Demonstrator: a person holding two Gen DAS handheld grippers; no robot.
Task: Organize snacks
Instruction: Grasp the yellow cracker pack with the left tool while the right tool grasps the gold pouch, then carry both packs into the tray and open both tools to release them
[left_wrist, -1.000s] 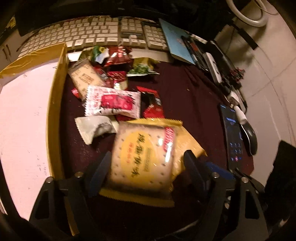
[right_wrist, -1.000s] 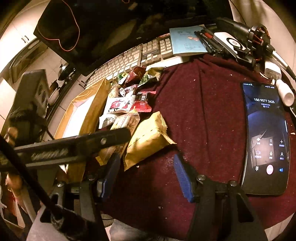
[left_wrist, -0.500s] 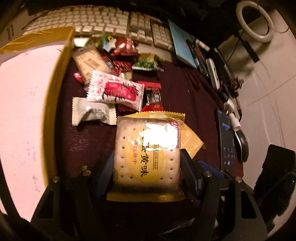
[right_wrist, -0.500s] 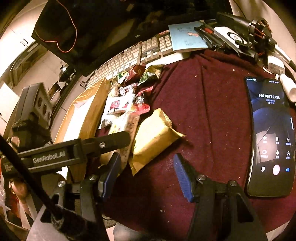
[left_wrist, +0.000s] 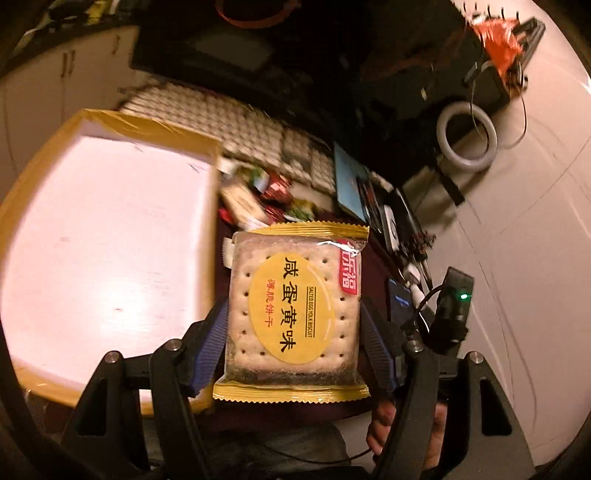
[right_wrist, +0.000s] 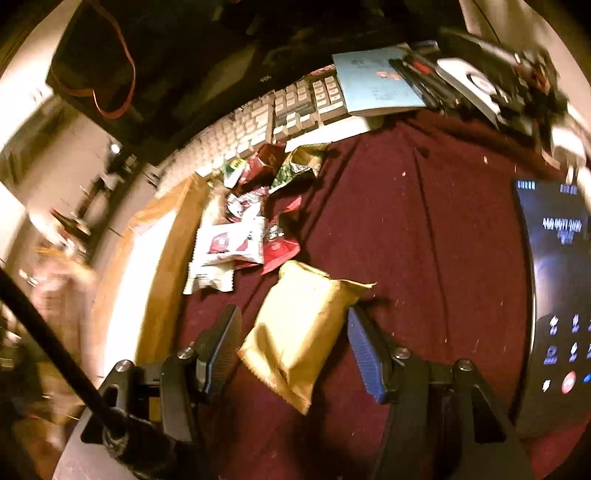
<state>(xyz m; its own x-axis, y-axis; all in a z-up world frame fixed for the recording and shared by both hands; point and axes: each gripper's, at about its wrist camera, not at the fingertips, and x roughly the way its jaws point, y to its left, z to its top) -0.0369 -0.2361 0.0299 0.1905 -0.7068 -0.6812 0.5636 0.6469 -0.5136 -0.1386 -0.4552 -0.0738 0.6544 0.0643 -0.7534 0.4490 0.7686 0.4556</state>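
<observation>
Between the blue pads of the left claw (left_wrist: 293, 345), a cracker packet (left_wrist: 293, 314) with a yellow label is clamped and held in the air, beside a shallow tray (left_wrist: 107, 229). On a dark red cloth (right_wrist: 424, 240), the right claw (right_wrist: 293, 349) stands apart around a yellow snack bag (right_wrist: 301, 332) without touching it. More small snack packets (right_wrist: 240, 236) lie piled just beyond, near a keyboard (right_wrist: 273, 118), with a phone (right_wrist: 554, 295) to the right.

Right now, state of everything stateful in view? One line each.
left gripper: shut on the biscuit pack
biscuit pack: sealed, lifted off the cloth
right gripper: open, straddling the yellow packet
yellow packet: lying on the cloth, ungripped
box: open, nothing visible inside
phone: screen lit, call display
</observation>
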